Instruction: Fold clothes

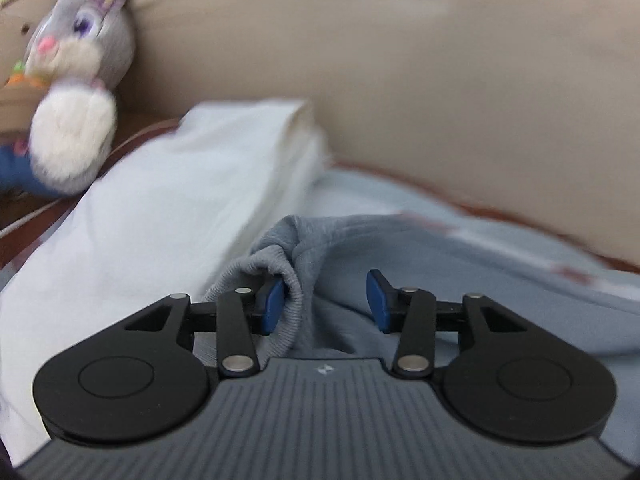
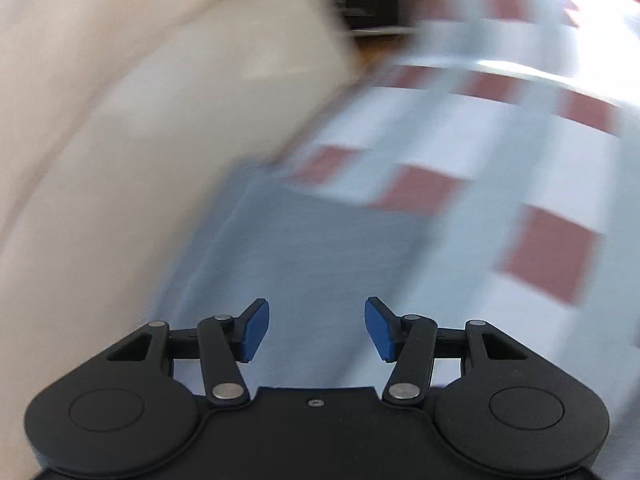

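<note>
Our left gripper [image 1: 326,300] and right gripper [image 2: 316,330] gaped empty over a soft grey sweatshirt [image 1: 440,280] (light, floppy); its ribbed cuff [image 1: 276,264], at ten o'clock, offered the firmest hold.

Left gripper [image 1: 326,300]: ribbed grey housing bearing a small white logo, two round black side discs, black linkage bars with silver rivets, blue finger pads [image 1: 274,304]. Right gripper [image 2: 316,328]: same build, black housing with one small centre screw.
</note>
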`<state>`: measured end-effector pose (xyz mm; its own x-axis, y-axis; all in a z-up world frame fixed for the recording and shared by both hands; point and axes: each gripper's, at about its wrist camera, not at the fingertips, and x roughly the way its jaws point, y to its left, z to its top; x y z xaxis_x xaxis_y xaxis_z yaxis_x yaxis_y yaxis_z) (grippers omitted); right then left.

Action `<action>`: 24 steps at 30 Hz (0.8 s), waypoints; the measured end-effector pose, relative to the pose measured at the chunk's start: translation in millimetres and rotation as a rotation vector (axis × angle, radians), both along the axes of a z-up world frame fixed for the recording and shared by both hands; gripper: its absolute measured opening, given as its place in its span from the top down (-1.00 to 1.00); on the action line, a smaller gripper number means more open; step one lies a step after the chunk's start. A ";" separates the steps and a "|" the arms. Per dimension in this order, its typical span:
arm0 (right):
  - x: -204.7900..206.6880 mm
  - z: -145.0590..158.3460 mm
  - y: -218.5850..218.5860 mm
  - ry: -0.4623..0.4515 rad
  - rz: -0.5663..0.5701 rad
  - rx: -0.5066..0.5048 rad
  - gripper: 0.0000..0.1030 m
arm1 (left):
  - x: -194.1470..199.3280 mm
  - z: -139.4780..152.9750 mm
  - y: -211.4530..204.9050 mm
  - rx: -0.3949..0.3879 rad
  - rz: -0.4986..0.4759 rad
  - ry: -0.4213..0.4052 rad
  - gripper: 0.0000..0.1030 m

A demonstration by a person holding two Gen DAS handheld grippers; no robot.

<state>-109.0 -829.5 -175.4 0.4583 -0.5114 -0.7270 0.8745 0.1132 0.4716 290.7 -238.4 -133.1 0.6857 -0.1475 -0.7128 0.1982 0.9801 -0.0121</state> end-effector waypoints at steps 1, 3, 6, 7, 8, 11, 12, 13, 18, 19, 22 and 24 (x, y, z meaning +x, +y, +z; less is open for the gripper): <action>-9.4 -5.3 -6.4 -0.020 -0.038 0.035 -0.14 | -16.9 6.0 -3.3 -0.019 -0.038 -0.019 0.17; -22.3 -15.1 -16.4 -0.063 -0.086 0.091 -0.14 | -50.1 16.2 -9.9 -0.055 -0.113 -0.053 0.17; -24.7 -23.4 -23.9 -0.052 -0.103 0.109 -0.14 | -81.9 7.1 -21.0 -0.067 -0.212 -0.043 0.17; -25.5 -26.1 -26.3 -0.048 -0.109 0.115 -0.14 | -90.3 3.1 -24.3 -0.069 -0.241 -0.041 0.17; -24.9 -29.6 -30.2 -0.050 -0.111 0.120 -0.14 | -98.0 -0.3 -28.0 -0.066 -0.268 -0.043 0.17; -18.5 -41.8 -43.9 -0.094 -0.103 0.126 -0.19 | -102.1 -6.1 -34.9 -0.016 -0.302 -0.097 0.17; -12.5 -44.0 -48.9 -0.091 -0.090 0.106 -0.18 | -94.2 -6.7 -33.8 -0.021 -0.287 -0.104 0.16; -5.0 -43.9 -50.3 -0.070 -0.075 0.073 -0.19 | -84.1 -6.8 -29.6 -0.032 -0.251 -0.105 0.12; 42.2 -42.3 -45.3 0.135 0.066 -0.105 0.14 | -26.9 -6.9 -5.1 0.089 0.069 -0.125 0.18; 50.2 -42.3 -44.7 0.181 0.095 -0.123 0.75 | -22.9 -3.1 -5.6 0.122 0.079 -0.109 0.19; 53.1 -28.3 -37.0 0.210 0.117 -0.176 0.88 | -58.4 19.3 -14.5 0.031 -0.108 -0.148 0.05; 44.1 -9.0 -29.8 0.175 0.105 -0.225 0.88 | -104.2 25.2 -29.4 -0.005 -0.285 -0.206 -0.10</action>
<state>-64.9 -859.3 -184.4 0.3952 -0.6251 -0.6731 0.9181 0.2920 0.2679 186.5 -267.8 -107.9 0.7460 -0.3566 -0.5624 0.4626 0.8850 0.0524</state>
